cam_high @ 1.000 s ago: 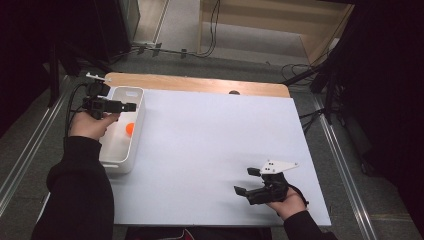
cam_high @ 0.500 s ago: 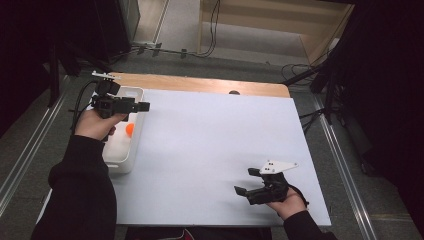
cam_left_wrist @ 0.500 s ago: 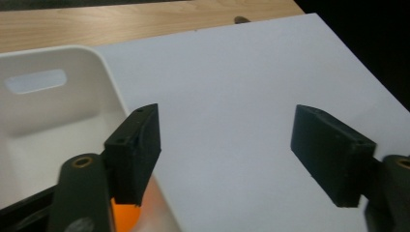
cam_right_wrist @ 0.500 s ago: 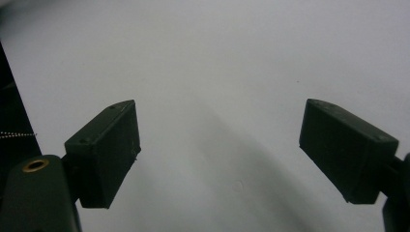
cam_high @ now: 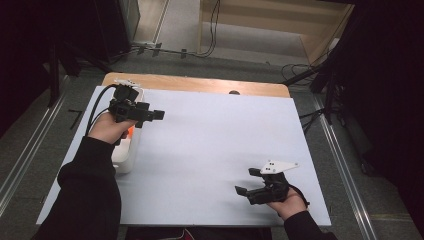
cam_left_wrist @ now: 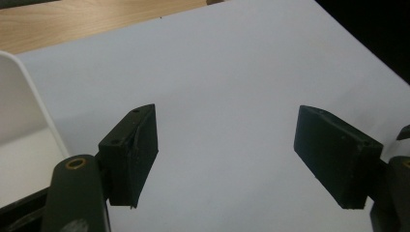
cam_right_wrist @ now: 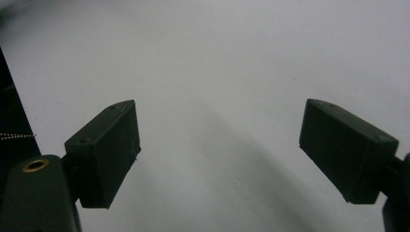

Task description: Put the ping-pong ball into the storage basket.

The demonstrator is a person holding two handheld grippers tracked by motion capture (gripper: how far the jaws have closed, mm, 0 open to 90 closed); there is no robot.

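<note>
Release complete: left claw (cam_high: 159, 115) has come out of white bin (cam_high: 125, 162) over white surface (cam_high: 215, 140), jaws just opened, nothing between. Orange item (cam_high: 130, 131) lies in bin. Right claw (cam_high: 248, 182) open, empty, idle near front edge.

Small orange object (cam_high: 130, 131) inside white bin (cam_high: 125, 159) at table's left edge

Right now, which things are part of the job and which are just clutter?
In the job:
- left gripper, jaws just opened, nothing between them
- white bin
- orange piece in the bin

Just there:
- right gripper, open, over bare table
- cables on the floor
</note>
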